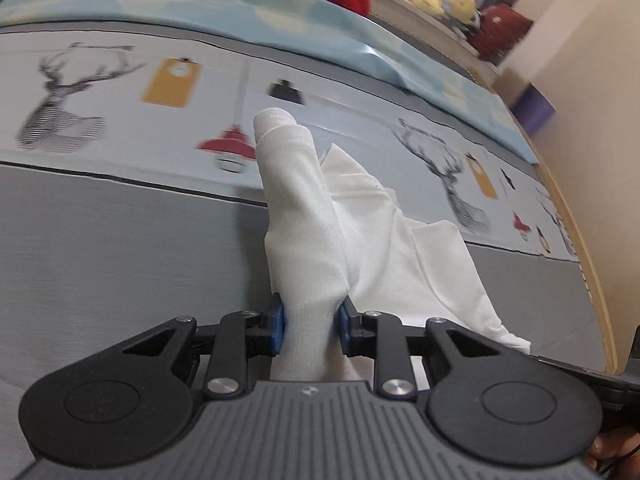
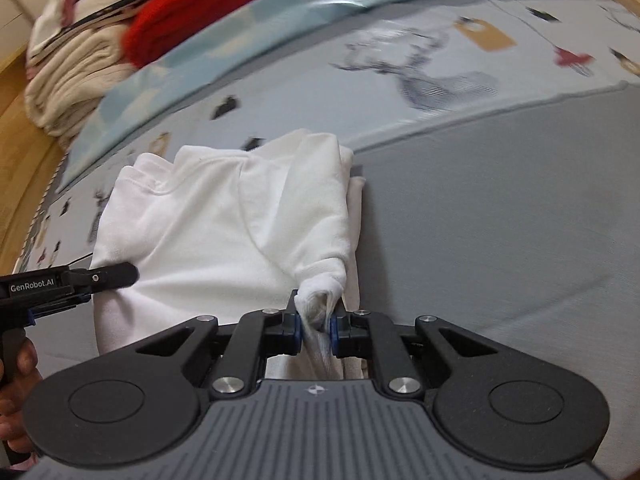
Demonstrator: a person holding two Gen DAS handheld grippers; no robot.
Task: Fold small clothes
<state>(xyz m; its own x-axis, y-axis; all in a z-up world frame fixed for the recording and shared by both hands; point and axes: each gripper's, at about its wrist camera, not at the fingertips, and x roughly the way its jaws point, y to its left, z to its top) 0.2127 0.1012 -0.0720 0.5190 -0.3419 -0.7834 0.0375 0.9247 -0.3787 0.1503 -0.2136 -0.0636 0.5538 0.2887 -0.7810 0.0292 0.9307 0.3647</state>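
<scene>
left claw (image 1: 310,326): clamped on bunched shirt (image 1: 304,216) fabric
right claw (image 2: 316,328): clamped on shirt corner
shirt: white, partly lifted off bed (image 2: 500,220)

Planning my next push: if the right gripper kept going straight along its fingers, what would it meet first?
The right gripper, shut on the white garment, would first meet more of that garment, bunched ahead of it. Beyond lies the grey bedsheet; depth is uncertain.
</scene>
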